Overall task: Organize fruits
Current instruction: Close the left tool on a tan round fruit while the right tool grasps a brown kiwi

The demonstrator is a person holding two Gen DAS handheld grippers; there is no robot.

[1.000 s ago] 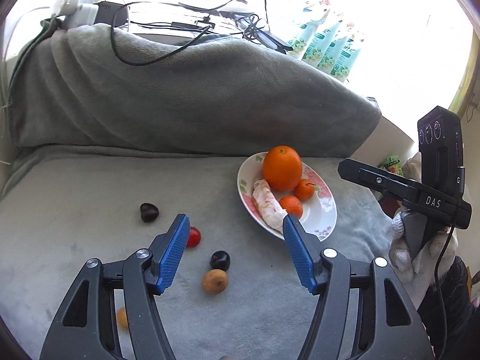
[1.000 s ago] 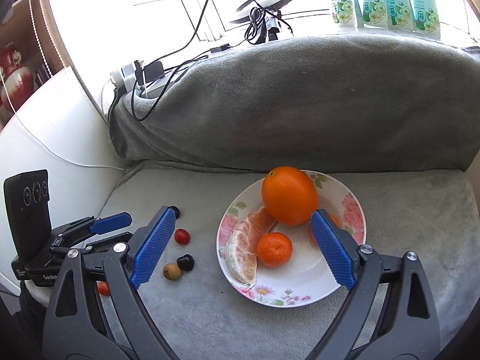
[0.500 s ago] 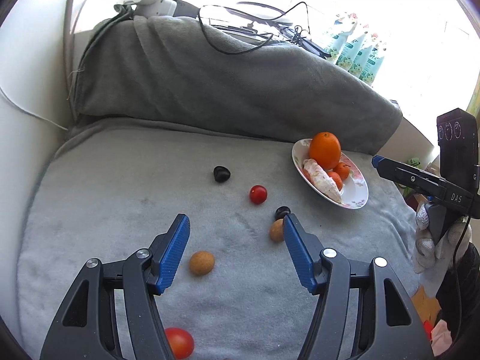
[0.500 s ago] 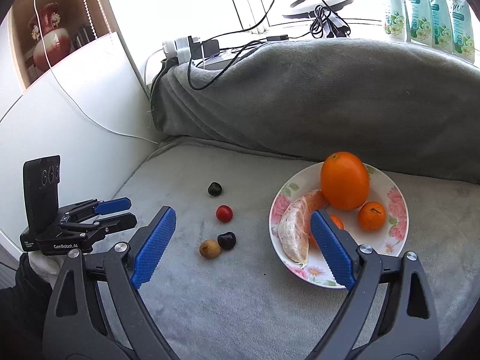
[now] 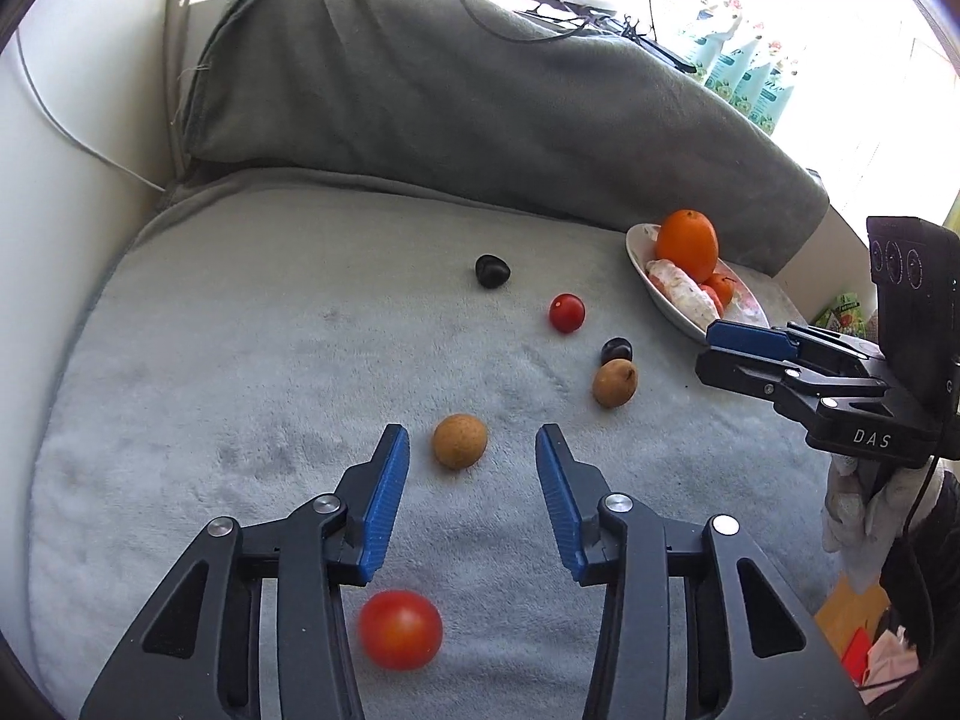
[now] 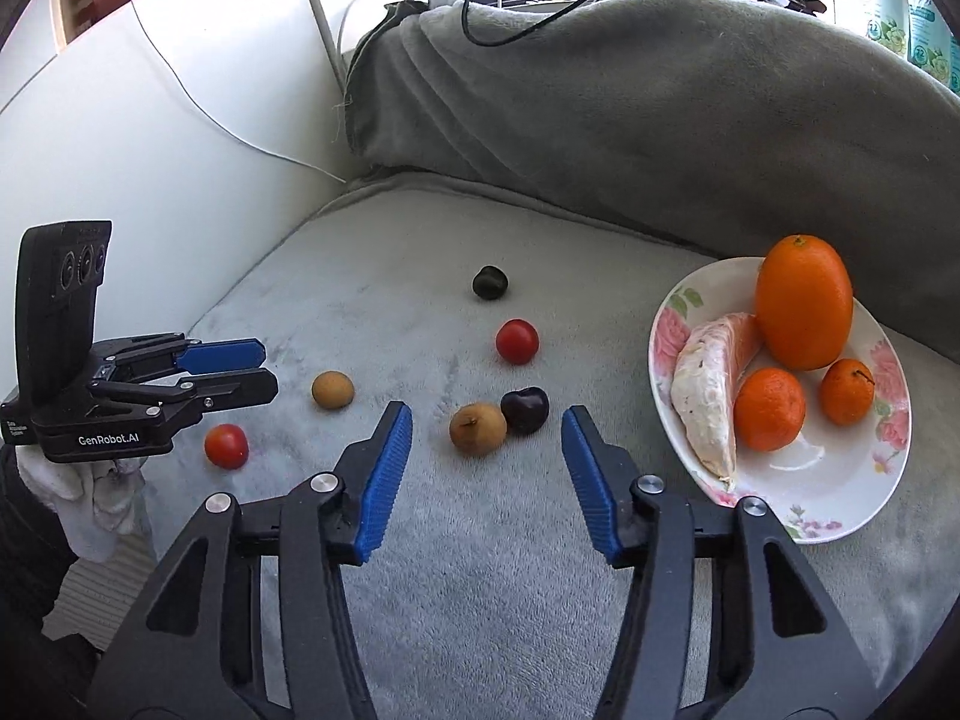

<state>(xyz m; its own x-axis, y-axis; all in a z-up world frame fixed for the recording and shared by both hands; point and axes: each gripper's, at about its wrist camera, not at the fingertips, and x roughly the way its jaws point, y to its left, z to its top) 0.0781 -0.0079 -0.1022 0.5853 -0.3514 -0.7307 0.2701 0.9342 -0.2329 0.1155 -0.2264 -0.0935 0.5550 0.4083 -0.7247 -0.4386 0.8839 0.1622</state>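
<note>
One flowered plate (image 6: pixel 828 516) holds four pieces: one big orange (image 6: pixel 803 301), two small mandarins (image 6: pixel 769 408) (image 6: pixel 847 391) and one peeled citrus segment (image 6: pixel 708 396). Left of the plate, six loose fruits lie on the grey blanket (image 6: pixel 420 570): two red tomatoes (image 6: pixel 517 341) (image 6: pixel 226 446), two brown longans (image 6: pixel 478 428) (image 6: pixel 332 389) and two dark cherries (image 6: pixel 525 410) (image 6: pixel 490 282).

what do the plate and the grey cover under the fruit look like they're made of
Plate: likely glazed ceramic, possibly melamine; glossy white with a highlight and printed pink flowers.
Grey cover: soft fleece-like fabric; matte, fuzzy nap with brush marks and folds.
</note>
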